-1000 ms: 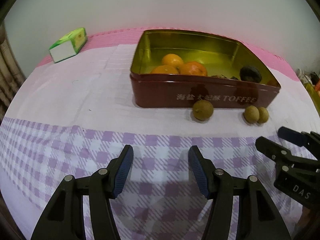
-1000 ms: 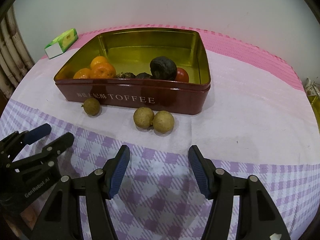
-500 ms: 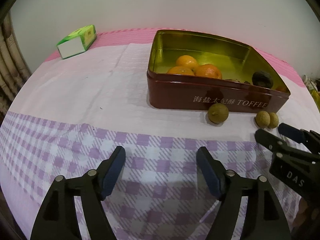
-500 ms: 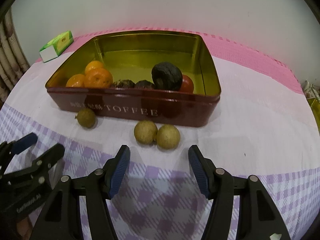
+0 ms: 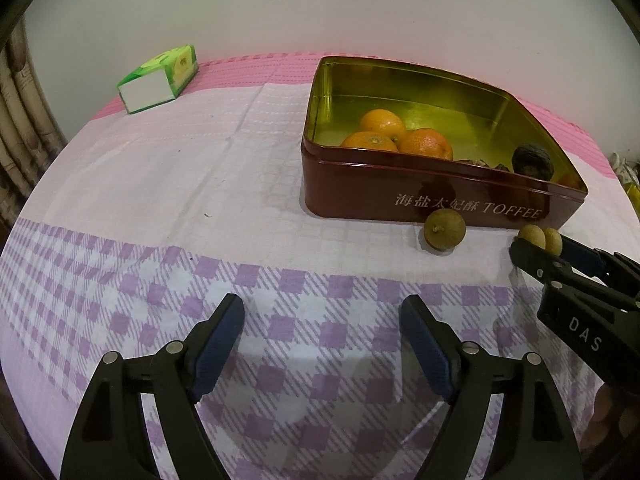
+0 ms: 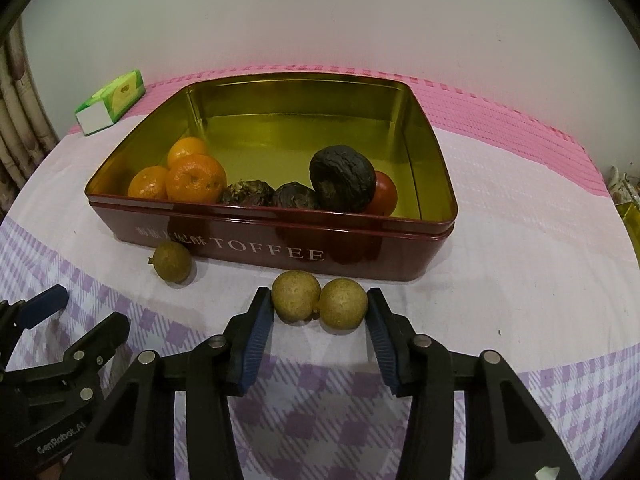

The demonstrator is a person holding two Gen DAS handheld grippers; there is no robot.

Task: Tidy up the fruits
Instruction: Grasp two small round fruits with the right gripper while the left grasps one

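Now sitting right at the longan pair (image 6: 319, 305), right gripper (image 6: 318, 312) having come forward from well short of it a second ago; jaws closing, one blue pad either side of the two touching fruits, left pad touching or nearly so, right pad with a slight gap, not clamping yet. Left gripper (image 5: 322, 332) opening wider than before, nothing between the pads, hovering over the purple-checked cloth on the tabletop (image 5: 168, 168). Left view also showing the tin farther right than earlier.

Sitting open on the tabletop, red toffee tin (image 6: 280, 246) with gold inside. Holding in its near-left corner three oranges (image 6: 196, 178) bunched together. Holding along the near wall two small dark wrinkled fruits (image 6: 246, 194), then a bigger dark wrinkled fruit (image 6: 342, 178), then a red fruit (image 6: 384, 198) partly hidden behind it. Back half of the tin lying bare.

Lying outside the tin, single longan (image 6: 173, 261) close against the front wall near the left end, well apart from the pair. Longan pair resting just in front of the tin wall, below the TOFFEE lettering.

Sitting at the far left of the tabletop, green and white carton (image 6: 110, 102).
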